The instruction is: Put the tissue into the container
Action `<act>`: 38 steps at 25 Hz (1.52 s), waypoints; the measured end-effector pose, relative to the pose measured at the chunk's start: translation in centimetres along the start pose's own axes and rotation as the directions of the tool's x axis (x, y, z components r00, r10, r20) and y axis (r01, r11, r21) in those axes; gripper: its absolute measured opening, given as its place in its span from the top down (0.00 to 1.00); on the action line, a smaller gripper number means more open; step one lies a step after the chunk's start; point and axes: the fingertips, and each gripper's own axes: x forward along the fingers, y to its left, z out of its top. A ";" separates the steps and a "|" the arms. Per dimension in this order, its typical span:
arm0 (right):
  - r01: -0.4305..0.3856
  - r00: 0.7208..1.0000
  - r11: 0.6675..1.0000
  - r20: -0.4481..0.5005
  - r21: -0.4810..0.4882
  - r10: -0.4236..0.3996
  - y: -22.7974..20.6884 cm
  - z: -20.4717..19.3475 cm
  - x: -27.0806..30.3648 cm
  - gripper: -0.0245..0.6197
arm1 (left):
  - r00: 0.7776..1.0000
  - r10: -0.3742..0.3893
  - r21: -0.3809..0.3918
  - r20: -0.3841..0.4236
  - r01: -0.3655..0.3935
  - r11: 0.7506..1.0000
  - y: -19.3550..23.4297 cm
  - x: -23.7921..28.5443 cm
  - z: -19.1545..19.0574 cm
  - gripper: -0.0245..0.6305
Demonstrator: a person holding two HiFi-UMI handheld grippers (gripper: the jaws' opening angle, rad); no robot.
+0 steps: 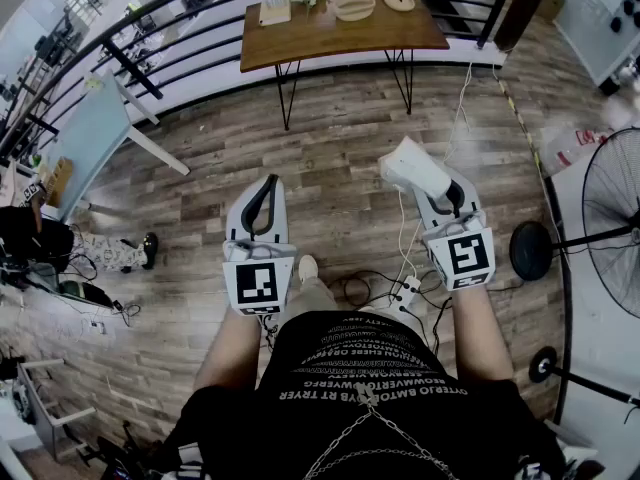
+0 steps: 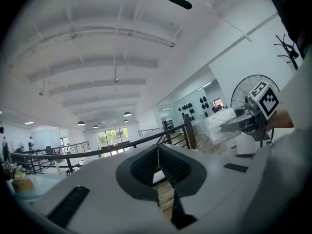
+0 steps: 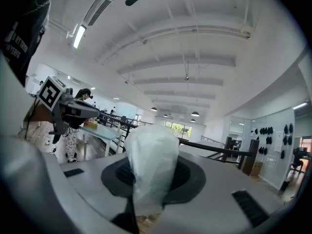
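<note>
My right gripper [image 1: 438, 192] is shut on a white plastic-wrapped tissue pack [image 1: 414, 167], held at waist height over the wooden floor. In the right gripper view the tissue pack [image 3: 148, 156] sticks up between the dark pads and hides the fingertips. At the same height my left gripper [image 1: 268, 184] is shut, its jaws meeting with nothing between them [image 2: 157, 165]. The left gripper view also catches the tissue pack [image 2: 222, 124] off to the right. A wooden table [image 1: 300, 38] stands far ahead; on it are a round wooden bowl [image 1: 352, 7] and a plate [image 1: 399, 0].
A black railing [image 1: 160, 38] runs behind the table. A pale blue table [image 1: 90, 133] stands at the left and a standing fan [image 1: 612, 223] at the right. Cables and a power strip [image 1: 408, 290] lie on the floor by the person's feet.
</note>
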 end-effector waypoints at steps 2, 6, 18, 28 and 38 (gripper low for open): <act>-0.011 1.000 1.000 0.000 0.011 0.011 -0.8 -0.4 0.4 0.78 | 1.000 -0.003 -0.009 -0.003 0.003 1.000 -0.5 0.9 -0.1 0.92; -0.011 1.000 0.999 -0.008 0.039 0.011 -2.2 -1.7 2.0 0.78 | 1.000 -0.014 -0.001 -0.020 0.014 1.000 -0.7 3.2 -1.1 0.92; 0.036 0.999 0.998 -0.040 0.057 -0.034 -6.3 -2.7 16.8 0.78 | 0.999 -0.053 -0.029 0.001 0.053 0.998 7.7 18.8 -4.7 0.92; 0.081 0.995 0.994 -0.059 0.067 -0.077 -9.3 -0.4 29.8 0.78 | 0.994 -0.104 -0.050 0.022 0.105 0.993 16.0 28.8 -6.7 0.92; 0.125 0.986 0.991 -0.113 0.045 -0.119 -10.1 0.7 30.8 0.78 | 0.986 -0.159 -0.115 0.043 0.163 0.980 17.5 31.5 -7.8 0.92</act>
